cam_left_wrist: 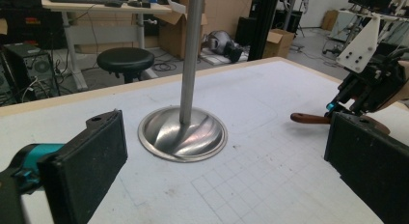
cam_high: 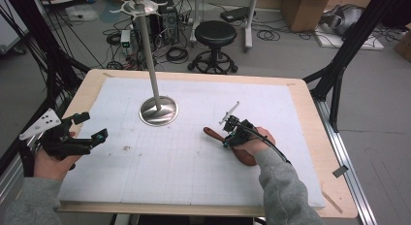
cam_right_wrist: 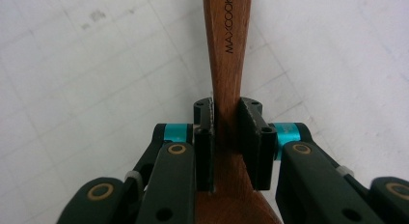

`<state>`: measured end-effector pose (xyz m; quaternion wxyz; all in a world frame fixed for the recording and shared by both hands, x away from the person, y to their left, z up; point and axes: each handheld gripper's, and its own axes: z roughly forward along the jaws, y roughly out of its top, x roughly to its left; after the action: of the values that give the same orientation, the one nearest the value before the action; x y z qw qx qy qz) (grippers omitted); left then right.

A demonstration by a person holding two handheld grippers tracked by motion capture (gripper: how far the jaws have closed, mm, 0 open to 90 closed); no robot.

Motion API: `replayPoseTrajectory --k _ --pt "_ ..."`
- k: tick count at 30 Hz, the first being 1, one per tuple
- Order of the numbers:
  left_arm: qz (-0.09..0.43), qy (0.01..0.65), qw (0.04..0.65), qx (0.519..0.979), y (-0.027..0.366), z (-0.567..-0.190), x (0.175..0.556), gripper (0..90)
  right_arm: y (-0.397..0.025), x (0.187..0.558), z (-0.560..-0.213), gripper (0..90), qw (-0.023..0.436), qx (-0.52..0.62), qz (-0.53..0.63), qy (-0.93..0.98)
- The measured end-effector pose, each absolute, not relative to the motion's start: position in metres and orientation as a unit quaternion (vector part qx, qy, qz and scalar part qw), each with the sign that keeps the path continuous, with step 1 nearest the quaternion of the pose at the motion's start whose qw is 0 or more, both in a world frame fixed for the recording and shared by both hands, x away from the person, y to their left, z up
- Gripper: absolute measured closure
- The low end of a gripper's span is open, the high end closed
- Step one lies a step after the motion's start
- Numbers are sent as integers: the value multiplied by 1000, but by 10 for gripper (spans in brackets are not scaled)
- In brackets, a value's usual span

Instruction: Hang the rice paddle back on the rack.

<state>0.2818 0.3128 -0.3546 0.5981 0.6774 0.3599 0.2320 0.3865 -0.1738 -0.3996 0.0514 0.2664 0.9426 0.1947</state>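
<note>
A brown wooden spoon (cam_high: 242,150) lies on the white gridded mat right of centre, its handle end pointing left toward the stand. My right gripper (cam_high: 231,133) is shut on the spoon's handle; in the right gripper view the two black pads squeeze the wooden spoon (cam_right_wrist: 226,55), marked MAXCOOK, at its neck. My left gripper (cam_high: 94,128) hovers at the table's left edge, open, with nothing between its jaws. In the left gripper view the wide-apart fingers (cam_left_wrist: 91,161) frame the metal stand (cam_left_wrist: 183,132), with the spoon (cam_left_wrist: 311,119) at far right.
A tall metal stand with a round dished base (cam_high: 158,111) rises from the mat's upper middle. The mat (cam_high: 194,176) lies on a wooden table (cam_high: 312,118). A black stool (cam_high: 214,33), cables and cardboard boxes sit on the floor beyond the table.
</note>
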Motion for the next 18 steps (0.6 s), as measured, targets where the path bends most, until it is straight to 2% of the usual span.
replayPoseTrajectory --k 18 --pt "234 362 600 674 315 -353 280 17 -184 382 -373 771 78 268 304 911"
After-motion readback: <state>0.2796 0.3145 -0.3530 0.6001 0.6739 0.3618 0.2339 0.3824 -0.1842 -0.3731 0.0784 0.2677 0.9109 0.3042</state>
